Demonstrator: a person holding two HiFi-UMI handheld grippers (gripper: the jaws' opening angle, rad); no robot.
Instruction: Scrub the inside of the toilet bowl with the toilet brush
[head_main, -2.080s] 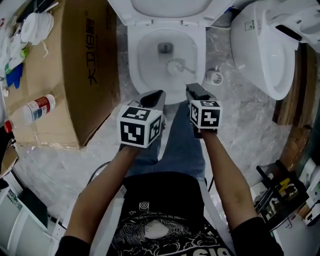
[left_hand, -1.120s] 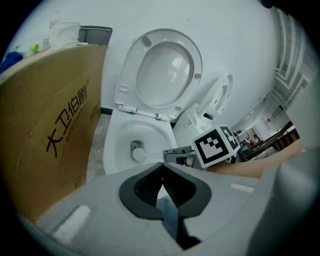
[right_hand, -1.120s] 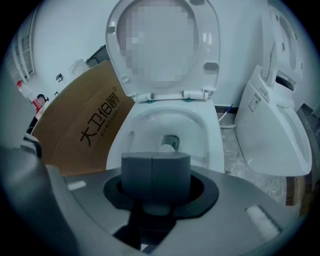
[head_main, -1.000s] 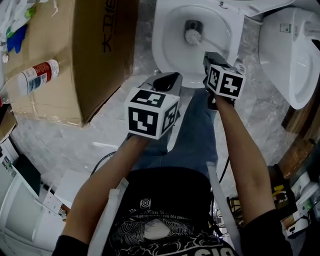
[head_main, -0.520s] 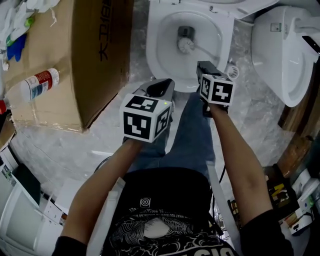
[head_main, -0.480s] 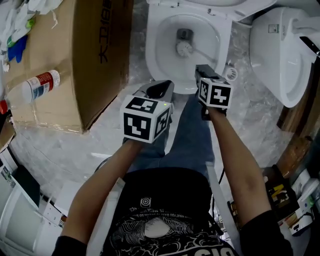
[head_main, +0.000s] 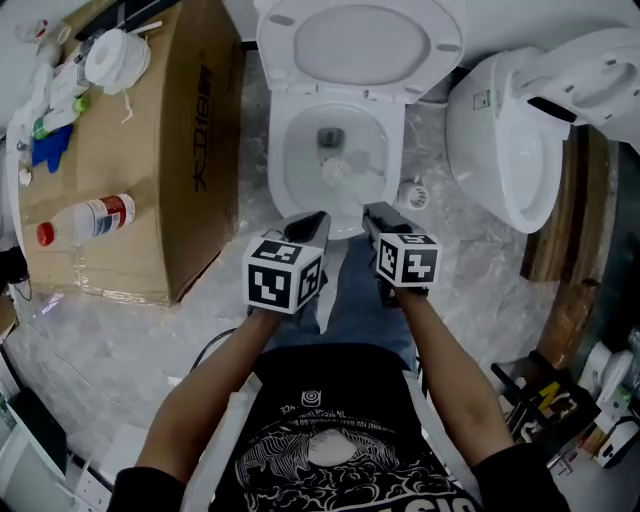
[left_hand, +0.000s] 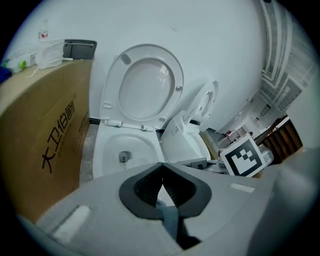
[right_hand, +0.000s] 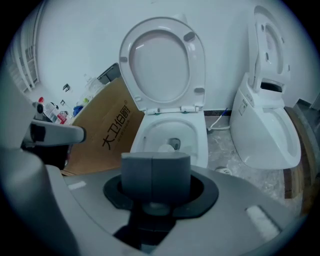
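Observation:
The white toilet bowl (head_main: 283, 150) stands open, its lid (head_main: 360, 45) raised. In the head view a white toilet brush head (head_main: 336, 172) rests inside the bowl just below the drain, and its thin handle runs back to my right gripper (head_main: 375, 212), which is shut on it at the bowl's near rim. The right gripper view shows the gripper (right_hand: 156, 172) with pads pressed together and the brush head (right_hand: 165, 148) just beyond them in the bowl (right_hand: 200, 135). My left gripper (head_main: 310, 218) hovers beside it, shut and empty (left_hand: 162, 167).
A large cardboard box (head_main: 150, 150) stands left of the toilet, with a bottle (head_main: 85, 220) and clutter on top. A second toilet (head_main: 510, 130) stands at the right, a small white brush holder (head_main: 412, 195) between them. Wooden boards (head_main: 560, 200) and tools lie further right.
The brush head has moved from over the drain to just below it, toward the bowl's near side. The head view has pulled back and now takes in the lid. The left gripper stays shut.

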